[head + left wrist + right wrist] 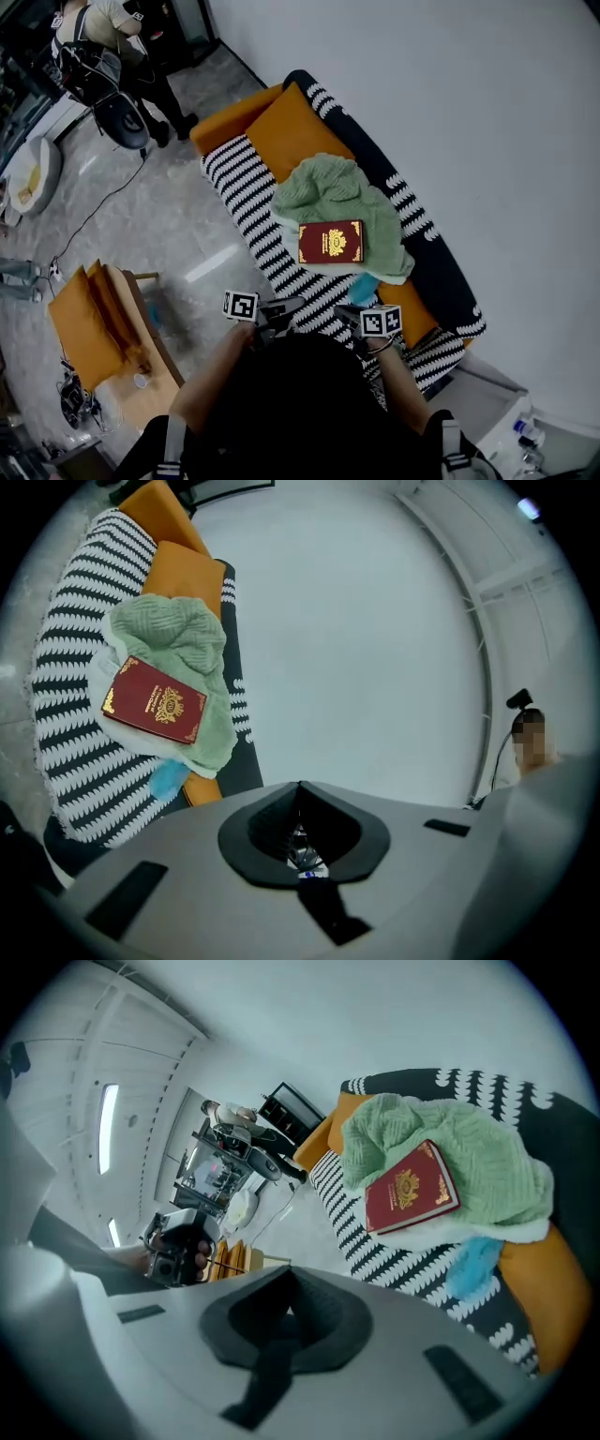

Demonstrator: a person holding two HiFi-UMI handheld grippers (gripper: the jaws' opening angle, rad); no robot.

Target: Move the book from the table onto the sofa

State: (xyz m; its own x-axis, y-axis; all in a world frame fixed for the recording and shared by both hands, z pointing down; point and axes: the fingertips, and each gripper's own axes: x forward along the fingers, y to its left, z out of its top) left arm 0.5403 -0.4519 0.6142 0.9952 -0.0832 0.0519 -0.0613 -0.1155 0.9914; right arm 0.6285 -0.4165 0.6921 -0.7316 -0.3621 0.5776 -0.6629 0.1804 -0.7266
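The dark red book (330, 242) with gold print lies flat on a green knitted blanket (328, 187) on the striped sofa (246, 192). The left gripper view shows the book (155, 701) at far left, and in the right gripper view the book (411, 1190) sits upper right. My left gripper (279, 313) and right gripper (345, 315) hover side by side over the sofa's front edge, short of the book. Seen in their own views, the left gripper (300, 787) and right gripper (286, 1277) are both shut and hold nothing.
An orange cushion (291, 131) leans at the sofa's far end and a blue cloth (364, 284) pokes out under the blanket. A low wooden table (141, 342) with an orange cushion stands at left. A person (103, 37) stands far off by a chair. A white wall backs the sofa.
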